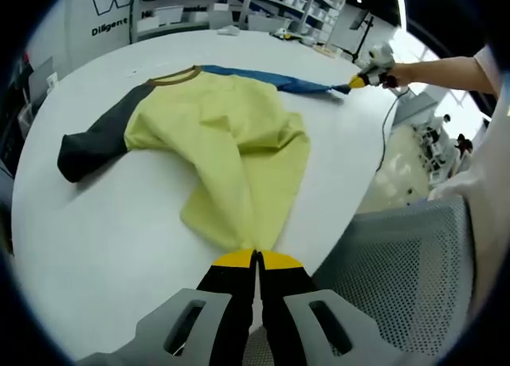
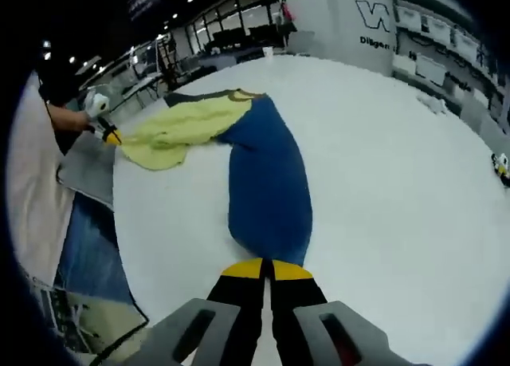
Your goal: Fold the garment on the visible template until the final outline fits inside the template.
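On the white worktop [image 1: 96, 246] lies the shirt [image 1: 223, 135]. The left claw [image 1: 256, 260] pinches its hem, the right claw [image 2: 267, 269] its blue sleeve [image 2: 267, 183]. Spreading step, I think; next, fold the sleeve inward.

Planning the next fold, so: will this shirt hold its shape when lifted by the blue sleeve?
Probably not. The shirt lies creased and bunched on the white table, so it looks floppy. The blue sleeve, pinched by the right gripper, would likely drape and drag the body.
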`<state>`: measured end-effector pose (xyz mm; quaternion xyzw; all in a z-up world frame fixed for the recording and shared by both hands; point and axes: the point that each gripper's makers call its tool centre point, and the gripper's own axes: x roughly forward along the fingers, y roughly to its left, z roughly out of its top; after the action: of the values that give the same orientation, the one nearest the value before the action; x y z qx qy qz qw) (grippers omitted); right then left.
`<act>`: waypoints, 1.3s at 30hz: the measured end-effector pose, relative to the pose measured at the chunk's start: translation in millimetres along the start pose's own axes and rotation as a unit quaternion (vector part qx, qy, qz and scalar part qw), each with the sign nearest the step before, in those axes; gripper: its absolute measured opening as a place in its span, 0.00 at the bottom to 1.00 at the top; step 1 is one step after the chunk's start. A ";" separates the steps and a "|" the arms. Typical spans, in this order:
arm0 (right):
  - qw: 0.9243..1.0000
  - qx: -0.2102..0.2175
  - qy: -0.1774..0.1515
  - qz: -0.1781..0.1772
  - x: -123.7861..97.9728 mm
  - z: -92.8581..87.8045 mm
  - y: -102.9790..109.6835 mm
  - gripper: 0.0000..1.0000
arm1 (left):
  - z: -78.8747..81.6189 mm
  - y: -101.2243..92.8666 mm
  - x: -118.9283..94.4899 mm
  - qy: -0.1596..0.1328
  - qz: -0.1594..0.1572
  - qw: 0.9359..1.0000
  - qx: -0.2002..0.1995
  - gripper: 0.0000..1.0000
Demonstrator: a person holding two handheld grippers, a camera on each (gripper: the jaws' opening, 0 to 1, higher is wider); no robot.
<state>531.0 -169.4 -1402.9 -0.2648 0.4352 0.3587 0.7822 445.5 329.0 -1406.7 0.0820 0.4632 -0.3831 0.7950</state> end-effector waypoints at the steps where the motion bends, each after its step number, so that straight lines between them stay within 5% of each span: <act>1: 0.999 -0.026 0.024 -0.003 2.3 -5.7 -0.3 0.00 | -0.5 -0.5 0.3 0.001 0.000 1.000 0.001 0.00; 7: 0.990 -0.090 0.094 -0.060 10.5 -18.4 -24.2 0.00 | 0.6 -1.6 0.7 0.002 0.000 1.000 0.002 0.00; 17: 0.985 -0.048 0.140 -0.090 15.5 -34.6 -47.0 0.00 | -1.1 -1.6 -1.6 0.002 0.006 1.000 -0.004 0.00; 20: 0.986 0.004 0.121 -0.115 10.4 -36.4 -58.2 0.14 | -0.5 -2.1 -2.2 0.000 0.007 1.000 -0.006 0.00; 23: 0.984 0.076 0.101 -0.123 3.9 -44.4 -62.3 0.12 | -0.7 -0.6 -2.6 -0.004 0.009 1.000 -0.009 0.00; 26: 0.978 0.133 0.090 -0.133 -3.5 -53.1 -62.3 0.12 | -0.9 -1.1 -2.5 -0.006 0.009 1.000 -0.012 0.00; 30: 0.963 0.248 0.033 -0.105 1.5 -47.7 -50.4 0.12 | -1.3 -3.9 -0.4 -0.004 0.006 1.000 -0.011 0.00; 35: 0.967 0.237 0.044 -0.078 13.3 -48.9 -34.3 0.11 | 0.5 -4.5 0.9 -0.004 0.004 1.000 -0.009 0.00; 39: 0.967 0.247 0.014 -0.062 21.0 -32.1 -28.6 0.10 | 1.3 -4.2 0.0 -0.003 0.004 1.000 -0.008 0.00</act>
<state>545.5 -203.0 -1433.7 -0.0951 0.5043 0.1871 0.8377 443.5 325.4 -1405.0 0.0761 0.4636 -0.3764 0.7985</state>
